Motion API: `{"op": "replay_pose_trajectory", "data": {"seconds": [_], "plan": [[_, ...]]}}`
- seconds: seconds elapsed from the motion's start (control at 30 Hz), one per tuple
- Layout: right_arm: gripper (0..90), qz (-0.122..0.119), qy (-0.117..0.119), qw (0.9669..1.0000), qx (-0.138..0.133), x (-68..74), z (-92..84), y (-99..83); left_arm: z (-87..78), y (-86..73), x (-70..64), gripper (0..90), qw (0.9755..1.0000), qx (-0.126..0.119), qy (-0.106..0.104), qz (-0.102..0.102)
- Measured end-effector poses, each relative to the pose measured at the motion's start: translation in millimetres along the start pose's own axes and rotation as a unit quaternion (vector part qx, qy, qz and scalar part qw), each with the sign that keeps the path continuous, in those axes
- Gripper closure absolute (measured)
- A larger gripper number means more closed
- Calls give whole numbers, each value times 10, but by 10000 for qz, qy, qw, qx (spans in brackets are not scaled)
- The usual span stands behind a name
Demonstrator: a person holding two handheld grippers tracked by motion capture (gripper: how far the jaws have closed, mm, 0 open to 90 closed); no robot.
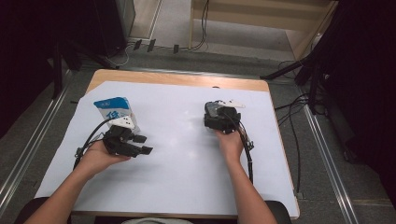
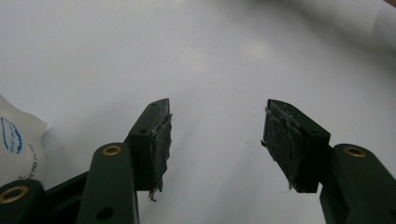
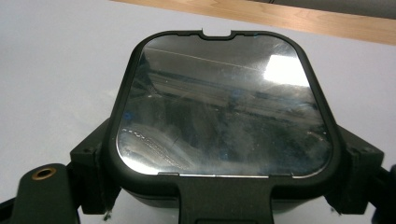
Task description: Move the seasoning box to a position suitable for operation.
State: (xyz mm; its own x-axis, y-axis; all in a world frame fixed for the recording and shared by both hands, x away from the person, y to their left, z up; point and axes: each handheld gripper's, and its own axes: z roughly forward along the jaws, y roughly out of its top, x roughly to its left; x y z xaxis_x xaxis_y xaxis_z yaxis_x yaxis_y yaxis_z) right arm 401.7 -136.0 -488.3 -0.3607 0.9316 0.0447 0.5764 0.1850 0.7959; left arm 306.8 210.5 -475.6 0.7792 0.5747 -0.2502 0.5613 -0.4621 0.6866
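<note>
A black box with a glossy, mirror-like lid (image 3: 224,112) sits on the white sheet (image 1: 187,158), right of the middle (image 1: 214,108). My right gripper (image 3: 224,163) has a jaw against each side of it and looks shut on it; in the high view this gripper (image 1: 218,114) points away from the person. A blue-and-white pouch (image 1: 114,109) stands at the left, and its white edge (image 2: 16,140) shows in the left gripper view. Just in front of the pouch, my left gripper (image 1: 144,144) points right, open, with bare sheet between its worn pads (image 2: 161,140).
The white sheet covers most of a wooden table, whose bare far edge (image 1: 177,78) shows behind it. Cables (image 1: 299,116) and dark stands lie on the floor to the right and behind. Cables trail from both grippers along the forearms.
</note>
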Motion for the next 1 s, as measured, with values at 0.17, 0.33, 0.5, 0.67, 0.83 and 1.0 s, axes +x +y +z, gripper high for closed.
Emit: {"op": "replay_pose_trajectory", "data": {"seconds": [0.17,0.33,0.5,0.67,0.83,1.0], "plan": [[162,13,35,10000,-4,-17,-5,3,-7,0,5,429,10000,-2,-40,-19],[163,5,102,9999,9,-3,-18,13,-16,2,15,428,10000,-10,-28,-22],[163,-68,175,9997,-129,41,-92,47,-25,0,30,425,10000,-79,-18,-50],[163,-154,393,9988,-264,73,-244,92,-37,6,50,425,9999,-105,-40,-61],[163,-360,552,9973,-320,124,-404,100,-34,11,52,425,9999,-133,-28,-85],[163,-474,725,9956,-371,164,-549,68,-32,20,60,428,9998,-137,-64,-132]]}}
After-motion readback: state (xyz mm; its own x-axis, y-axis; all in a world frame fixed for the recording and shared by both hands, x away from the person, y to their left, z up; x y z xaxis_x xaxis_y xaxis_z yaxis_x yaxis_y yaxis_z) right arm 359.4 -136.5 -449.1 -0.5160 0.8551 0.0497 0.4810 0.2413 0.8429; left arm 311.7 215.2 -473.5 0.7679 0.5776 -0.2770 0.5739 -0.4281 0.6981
